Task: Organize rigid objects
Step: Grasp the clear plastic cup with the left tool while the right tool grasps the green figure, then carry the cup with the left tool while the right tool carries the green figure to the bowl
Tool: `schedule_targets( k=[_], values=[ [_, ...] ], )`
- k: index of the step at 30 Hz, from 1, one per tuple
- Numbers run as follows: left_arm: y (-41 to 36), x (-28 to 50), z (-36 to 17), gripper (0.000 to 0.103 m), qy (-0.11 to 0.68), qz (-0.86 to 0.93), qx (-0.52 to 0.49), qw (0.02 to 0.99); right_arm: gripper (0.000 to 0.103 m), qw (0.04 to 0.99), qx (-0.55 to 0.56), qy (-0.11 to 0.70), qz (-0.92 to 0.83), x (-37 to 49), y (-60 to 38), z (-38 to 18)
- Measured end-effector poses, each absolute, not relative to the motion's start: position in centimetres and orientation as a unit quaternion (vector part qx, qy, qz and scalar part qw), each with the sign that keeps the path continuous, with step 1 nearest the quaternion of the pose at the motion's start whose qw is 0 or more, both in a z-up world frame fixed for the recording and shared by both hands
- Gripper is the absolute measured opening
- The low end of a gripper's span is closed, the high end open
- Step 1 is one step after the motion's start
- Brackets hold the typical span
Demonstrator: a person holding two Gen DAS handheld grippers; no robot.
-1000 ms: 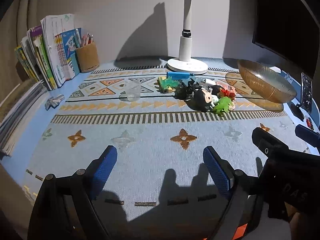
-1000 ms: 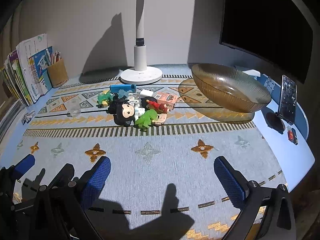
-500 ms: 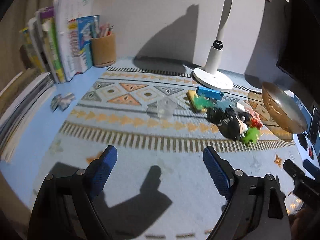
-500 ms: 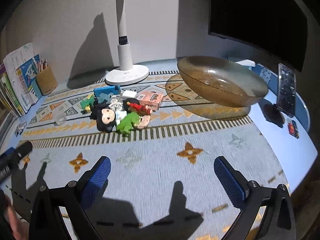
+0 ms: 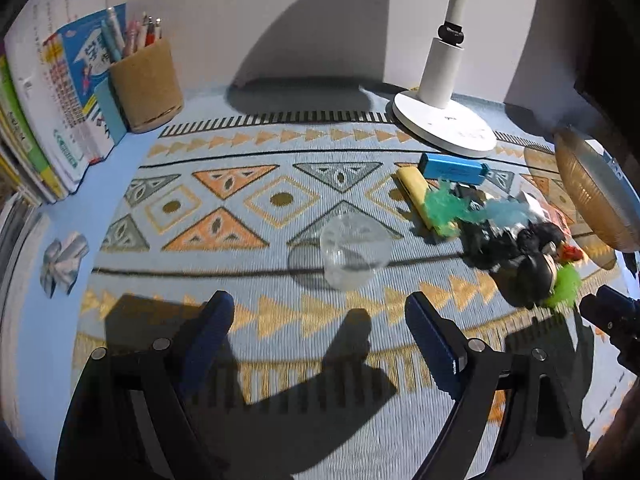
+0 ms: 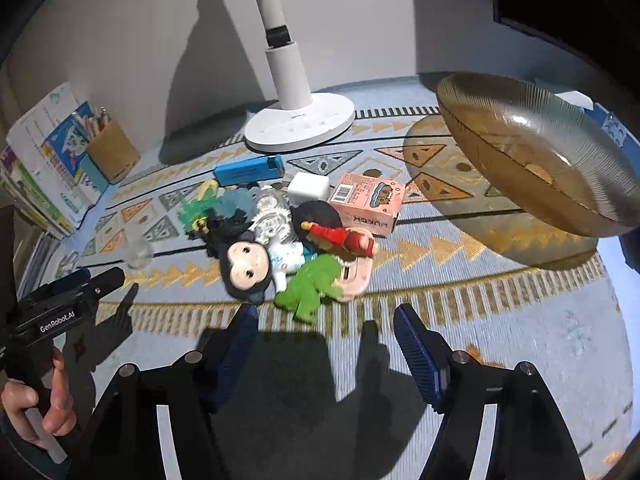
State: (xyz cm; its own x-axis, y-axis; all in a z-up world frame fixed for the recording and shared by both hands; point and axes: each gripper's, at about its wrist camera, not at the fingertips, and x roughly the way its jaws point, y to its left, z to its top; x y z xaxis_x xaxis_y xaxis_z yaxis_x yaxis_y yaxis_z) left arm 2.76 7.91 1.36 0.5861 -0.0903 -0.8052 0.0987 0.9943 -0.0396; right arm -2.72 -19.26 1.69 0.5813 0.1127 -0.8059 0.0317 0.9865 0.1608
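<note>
A pile of small toys lies mid-mat: a black-haired doll (image 6: 244, 264), a green dinosaur (image 6: 312, 284), a red figure (image 6: 344, 236), a pink box (image 6: 368, 204), a white cube (image 6: 308, 188) and a blue box (image 6: 248, 170). My right gripper (image 6: 326, 320) hovers just short of the dinosaur. Its jaws are closing with nothing between them. A small clear cup (image 5: 352, 252) stands apart, left of the pile. My left gripper (image 5: 318, 320) is open just in front of it, empty. An amber glass bowl (image 6: 536, 168) sits to the right.
A white lamp base (image 6: 300, 124) stands behind the toys. A cork pen holder (image 5: 144, 84) and upright books (image 5: 52, 92) fill the back left corner. A crumpled foil scrap (image 5: 64, 260) lies off the mat at left. A dark monitor is at the back right.
Both grippers have moved forward and lower over the mat, the left toward the clear cup, the right toward the toy pile. The right gripper's jaws have narrowed.
</note>
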Motion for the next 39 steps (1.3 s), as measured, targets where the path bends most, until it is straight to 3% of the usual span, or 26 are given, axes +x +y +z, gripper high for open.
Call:
schedule_targets(
  k=[3, 5, 7, 10, 11, 15, 16, 17, 18, 24, 27, 28, 29, 33, 36, 39],
  values=[
    [7.6, 4.0, 1.3, 0.086, 0.449, -0.053, 0.002, 0.892, 0.068, 0.884, 0.081, 0.459, 0.016, -1.9, -19.4, 1.2],
    [7.4, 4.8, 1.4, 0.081, 0.444, -0.052, 0.004, 0.894, 0.06, 0.884, 0.076, 0.461, 0.014, -1.3, -19.3, 0.9],
    [7.1, 5.4, 1.4, 0.058, 0.443, -0.058, 0.005, 0.895, 0.056, 0.883, 0.084, 0.46, 0.026, -0.9, -19.3, 0.7],
    [7.0, 6.0, 1.3, 0.036, 0.446, -0.075, -0.01, 0.892, 0.041, 0.885, 0.09, 0.454, 0.047, -0.8, -19.1, 0.7],
    [7.0, 6.0, 1.4, 0.036, 0.445, -0.081, -0.012, 0.892, 0.035, 0.886, 0.091, 0.452, 0.057, -0.9, -19.0, 0.8],
    [7.1, 4.6, 2.2, 0.036, 0.437, -0.109, -0.015, 0.893, 0.033, 0.892, 0.086, 0.437, 0.071, -1.6, -18.9, 1.3],
    [7.1, 4.2, 2.5, 0.036, 0.436, -0.12, -0.017, 0.892, 0.028, 0.895, 0.086, 0.43, 0.076, -1.9, -19.0, 1.6],
    [7.2, 3.6, 2.8, 0.036, 0.437, -0.133, -0.021, 0.889, 0.01, 0.897, 0.086, 0.425, 0.083, -2.3, -19.1, 2.0],
    [7.1, 3.0, 3.0, 0.036, 0.44, -0.149, -0.023, 0.886, 0.009, 0.898, 0.086, 0.422, 0.09, -2.7, -19.2, 2.4],
    [6.7, 0.5, 3.1, 0.037, 0.453, -0.182, 0.001, 0.873, 0.011, 0.879, 0.095, 0.456, 0.098, -3.8, -20.7, 1.4],
    [7.3, 0.8, 2.3, 0.037, 0.467, -0.186, 0.003, 0.864, 0.031, 0.868, 0.126, 0.469, 0.105, -4.1, -21.3, 0.7],
    [7.3, 1.1, 1.9, 0.037, 0.477, -0.193, 0.002, 0.857, 0.048, 0.868, 0.124, 0.47, 0.1, -4.2, -21.2, 0.6],
    [7.3, 1.3, 1.7, 0.037, 0.481, -0.194, 0.002, 0.855, 0.057, 0.872, 0.119, 0.465, 0.095, -4.3, -21.1, 0.5],
    [6.0, 2.4, 1.3, 0.038, 0.489, -0.209, 0.015, 0.847, 0.057, 0.872, 0.114, 0.465, 0.1, -4.2, -20.7, 0.5],
    [4.0, 3.3, 1.2, 0.047, 0.489, -0.216, 0.036, 0.844, 0.057, 0.871, 0.104, 0.47, 0.099, -4.0, -20.4, 0.2],
    [2.5, 3.7, 0.8, 0.048, 0.491, -0.23, 0.051, 0.839, 0.057, 0.868, 0.105, 0.474, 0.102, -3.7, -20.1, 0.0]
  ],
)
